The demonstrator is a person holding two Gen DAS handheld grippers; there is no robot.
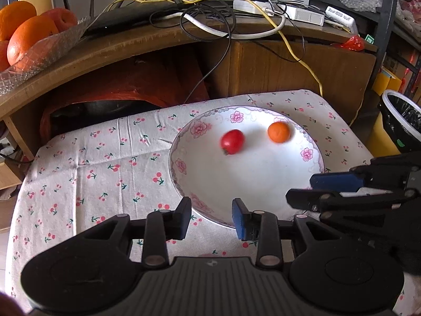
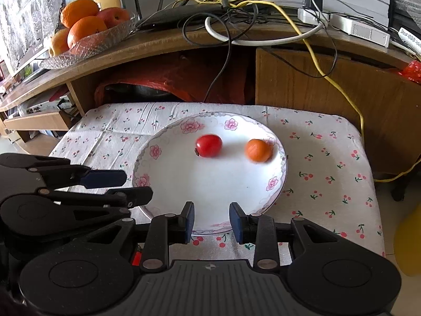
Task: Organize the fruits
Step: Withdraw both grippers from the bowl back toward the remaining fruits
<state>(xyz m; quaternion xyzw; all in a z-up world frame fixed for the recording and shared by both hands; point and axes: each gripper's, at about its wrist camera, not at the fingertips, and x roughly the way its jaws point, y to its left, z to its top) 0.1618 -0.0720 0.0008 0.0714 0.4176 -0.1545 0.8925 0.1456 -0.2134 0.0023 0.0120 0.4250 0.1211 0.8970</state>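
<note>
Nearest the cameras, the left gripper (image 1: 211, 218) hangs with its black, blue-padded fingers spread apart and nothing between them, poised over the near rim of the round white porcelain plate with pink flower border (image 1: 263, 184). The right gripper (image 2: 211, 220) is likewise spread wide and empty, its tips over the plate's near edge (image 2: 184, 184). Each gripper shows in the other's view from the side: the right one enters the left wrist view at the right edge (image 1: 305, 189), and the left one enters the right wrist view at the left edge (image 2: 131, 184), both just beside the plate. The plate rests on a small table covered by a white cloth printed with red cherries (image 1: 92, 163). Farther in on the plate lie a small red tomato-like fruit (image 1: 232, 141) and, apart from it to the right near the far rim, a small orange citrus fruit (image 1: 279, 132). Behind the table stands a curved wooden desk (image 1: 158, 39) strewn with tangled black, white and yellow cables (image 1: 210, 18), and at its left end a cut-glass dish (image 1: 47, 47) holds large oranges and a red apple (image 2: 84, 26).
</note>
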